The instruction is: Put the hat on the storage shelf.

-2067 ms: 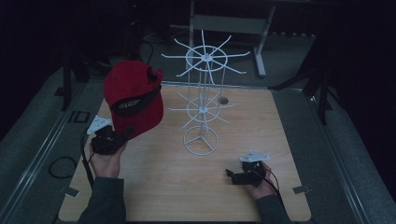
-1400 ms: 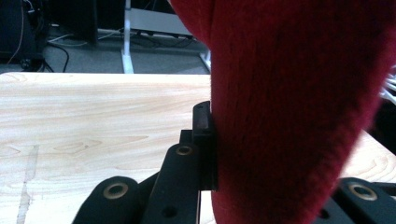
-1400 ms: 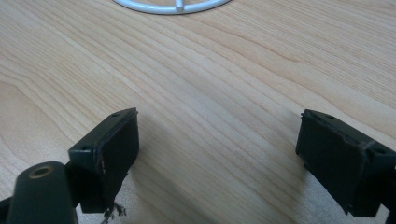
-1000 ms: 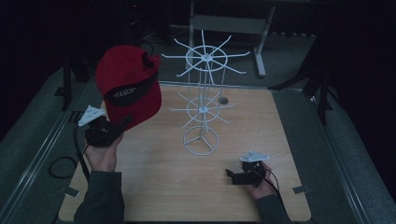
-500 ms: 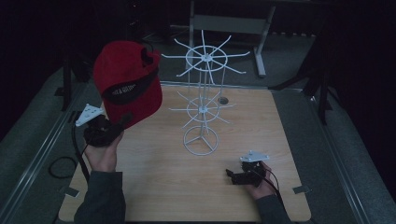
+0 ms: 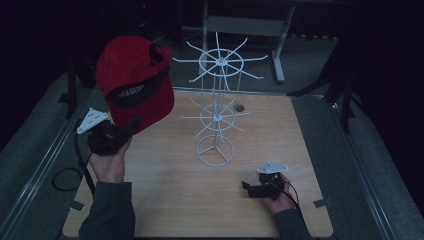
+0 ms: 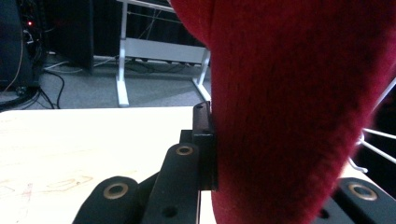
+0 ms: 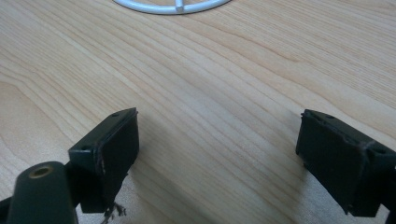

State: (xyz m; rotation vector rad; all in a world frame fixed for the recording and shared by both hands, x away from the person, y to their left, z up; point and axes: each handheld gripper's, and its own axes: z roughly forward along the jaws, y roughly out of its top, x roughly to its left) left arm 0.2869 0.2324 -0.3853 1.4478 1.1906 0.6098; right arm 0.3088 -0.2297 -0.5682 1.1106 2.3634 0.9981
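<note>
So over the last couple of seconds the left hand-held gripper (image 6: 131,125) had carried the red cap (image 6: 134,82) up and a bit back to the left, off the counter (image 6: 165,200), while its clamp on the cap never loosened. Earlier the cap sat lower and closer to the white wire rack (image 6: 216,107); by this point it was raised to about the level of the rack's top ring of prongs, though well to the left of it. My read is that he was lining up to hang the cap on one of the upper arms, so the lift was done and the sideways move toward a prong was what remained.

The cap stood above the left hand-held gripper, pinched at its lower edge, with the black strap facing the camera. In the left gripper view the red fabric (image 7: 289,116) was pressed right against the jaw.

The right hand-held gripper (image 6: 248,189) hadn't budged, parked low on the counter near the rack's round base (image 8: 177,4), jaws wide apart with nothing between them.
</note>
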